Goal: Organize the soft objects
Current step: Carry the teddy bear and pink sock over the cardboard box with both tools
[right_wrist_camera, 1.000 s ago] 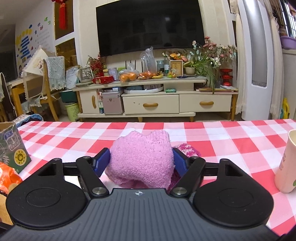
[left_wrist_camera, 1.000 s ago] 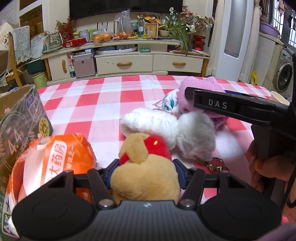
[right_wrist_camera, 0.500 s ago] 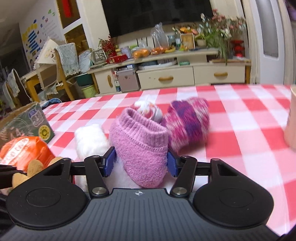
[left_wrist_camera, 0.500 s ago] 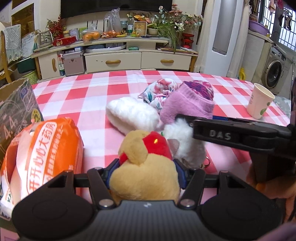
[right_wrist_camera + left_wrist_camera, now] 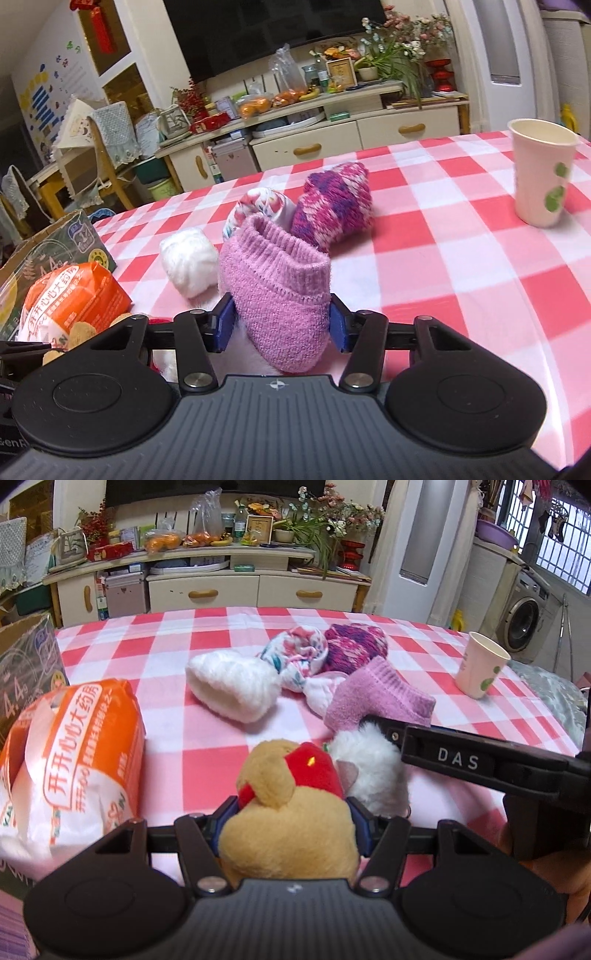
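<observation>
- The counter (image 5: 461, 266), under a red-and-white checked cloth, lies bare across its right half; its far edge runs in front of a cream TV cabinet (image 5: 369, 133).
- A cardboard box (image 5: 48, 254) and an orange plastic package (image 5: 74, 760) crowd the counter's left edge.
- A paper cup (image 5: 541, 173) stands upright near the far right, well apart from the soft things.
- A fluffy white sock (image 5: 232, 686), a floral sock (image 5: 295, 657) and a purple-and-pink knitted sock (image 5: 354, 646) cluster mid-counter, touching one another.
- The right tool (image 5: 280, 325) has just been closing; its blue pads press a pink knitted sock (image 5: 280, 295) above a white fluffy toy (image 5: 369, 771).
- The left tool (image 5: 290, 823) clamps a tan plush toy (image 5: 288, 827) with a red part, just beside the package.
</observation>
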